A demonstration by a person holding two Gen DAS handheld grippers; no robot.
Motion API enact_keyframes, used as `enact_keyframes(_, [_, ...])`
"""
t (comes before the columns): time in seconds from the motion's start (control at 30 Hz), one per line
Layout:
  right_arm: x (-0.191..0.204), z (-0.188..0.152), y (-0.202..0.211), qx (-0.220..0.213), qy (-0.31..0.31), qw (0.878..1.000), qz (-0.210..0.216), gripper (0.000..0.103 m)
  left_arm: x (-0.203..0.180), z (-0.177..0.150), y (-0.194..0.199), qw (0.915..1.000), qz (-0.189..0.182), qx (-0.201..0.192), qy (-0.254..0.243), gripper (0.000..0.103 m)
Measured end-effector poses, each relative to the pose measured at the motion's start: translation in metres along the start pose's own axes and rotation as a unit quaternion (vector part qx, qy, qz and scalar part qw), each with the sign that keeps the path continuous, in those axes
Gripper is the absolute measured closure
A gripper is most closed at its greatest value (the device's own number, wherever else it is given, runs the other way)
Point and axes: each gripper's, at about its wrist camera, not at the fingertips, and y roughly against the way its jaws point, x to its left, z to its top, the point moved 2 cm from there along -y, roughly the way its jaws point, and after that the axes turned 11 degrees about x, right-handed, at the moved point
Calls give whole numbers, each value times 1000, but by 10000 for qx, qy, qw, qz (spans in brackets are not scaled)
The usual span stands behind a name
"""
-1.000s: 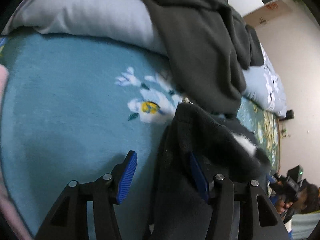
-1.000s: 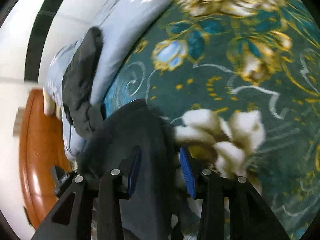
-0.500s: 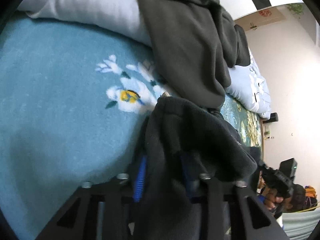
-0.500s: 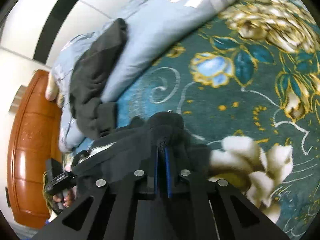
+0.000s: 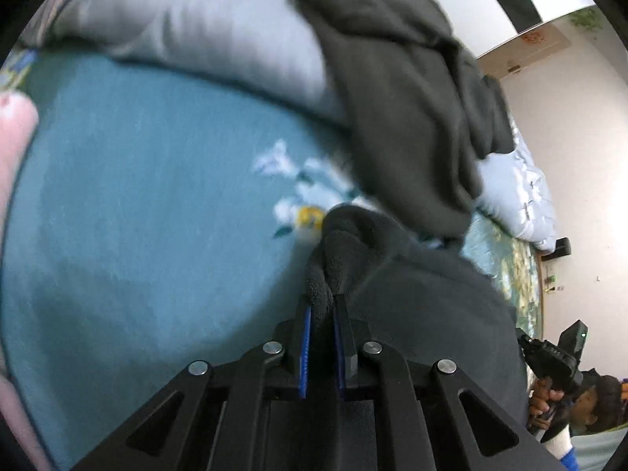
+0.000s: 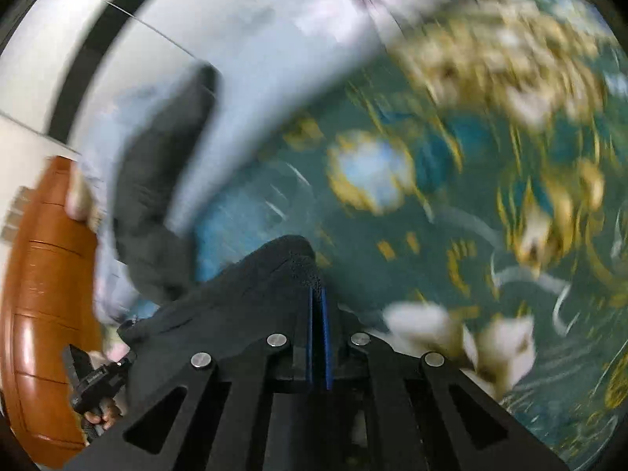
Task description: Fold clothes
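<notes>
- My left gripper [image 5: 321,314] points low across the bed, its blue pads [image 5: 304,347] pinched on a bunched fold of the dark fleece garment [image 5: 424,314]; the cloth bulges up just past the fingertips and spreads to the right of them.
- My right gripper [image 6: 320,306] sits at a similar low angle, pads [image 6: 325,337] pressed nearly flat together on an edge of the same garment [image 6: 243,294], which drapes away to its left.
- Both jaws are clamped on fabric, so the garment hangs stretched between my two tools.
- In the left view, the other hand-held tool [image 5: 553,357] shows at the far right edge, gripped by a hand [image 5: 543,396].
- The garment lies over a teal floral blanket [image 5: 137,196]; a white and yellow flower [image 5: 302,212] in the print sits just left of the pinched fold.
- Beyond it, a second dark grey garment [image 5: 412,117] is heaped over a pale blue duvet [image 5: 219,39].
- The right view is badly motion-blurred; I can make out gold and blue flowers on the blanket [image 6: 451,180] and a wooden headboard [image 6: 43,294] at the left.
</notes>
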Motion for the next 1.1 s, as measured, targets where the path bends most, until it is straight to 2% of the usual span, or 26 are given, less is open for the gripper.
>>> enact_keyframes(0.17, [0, -1, -6, 82, 3, 9999, -103, 99, -5, 2, -3, 9999, 58, 116, 40, 92])
enact_keyframes(0.33, [11, -7, 11, -49, 214, 9997, -53, 96, -6, -2, 19, 9998, -125, 61, -159, 83])
enact_keyframes(0.43, [6, -24, 27, -188, 79, 9996, 208, 95, 3, -18, 39, 9995, -279, -18, -164, 56])
enact_keyframes(0.47, [3, -33, 33, -194, 59, 9992, 331, 94, 8, -25, 43, 9993, -328, -58, -158, 42])
enact_keyframes(0.5, [0, -43, 38, -201, 40, 9988, 455, 82, 15, -33, 49, 9991, -389, -85, -115, 33])
enact_keyframes(0.53, [-7, -54, 39, -164, -19, 9980, 613, 58, 24, -43, 55, 9989, -460, -104, -47, 30])
enact_keyframes(0.57, [-14, -67, 39, -110, -92, 9968, 785, 46, 31, -52, 57, 9986, -528, -61, 32, 22])
enact_keyframes(0.6, [-22, -80, 40, -56, -166, 9953, 957, 36, 37, -62, 53, 9981, -596, 34, 121, 18])
enact_keyframes(0.7, [-45, -114, 32, 127, -487, 9886, 1417, 33, 41, -82, 33, 9966, -753, 283, 158, 17])
enact_keyframes(0.73, [-51, -122, 28, 154, -594, 9866, 1512, 28, 40, -86, 29, 9956, -858, 339, 157, 17])
enact_keyframes(0.8, [-56, -131, 18, 216, -751, 9825, 1688, 20, 39, -85, 21, 9931, -1078, 401, 207, 17])
enact_keyframes(0.83, [-57, -133, 13, 235, -793, 9801, 1804, 20, 37, -81, 17, 9920, -1169, 409, 253, 17])
enact_keyframes(0.93, [-49, -128, 6, 173, -707, 9753, 2087, 19, 30, -67, 2, 9888, -1388, 439, 341, 17])
enact_keyframes(1.0, [-39, -121, -2, 276, -590, 9721, 2253, 19, 19, -57, -9, 9882, -1425, 521, 207, 17])
enact_keyframes(1.1, [-25, -110, -12, 432, -392, 9728, 2243, 19, 8, -45, -20, 9905, -1197, 670, -6, 17])
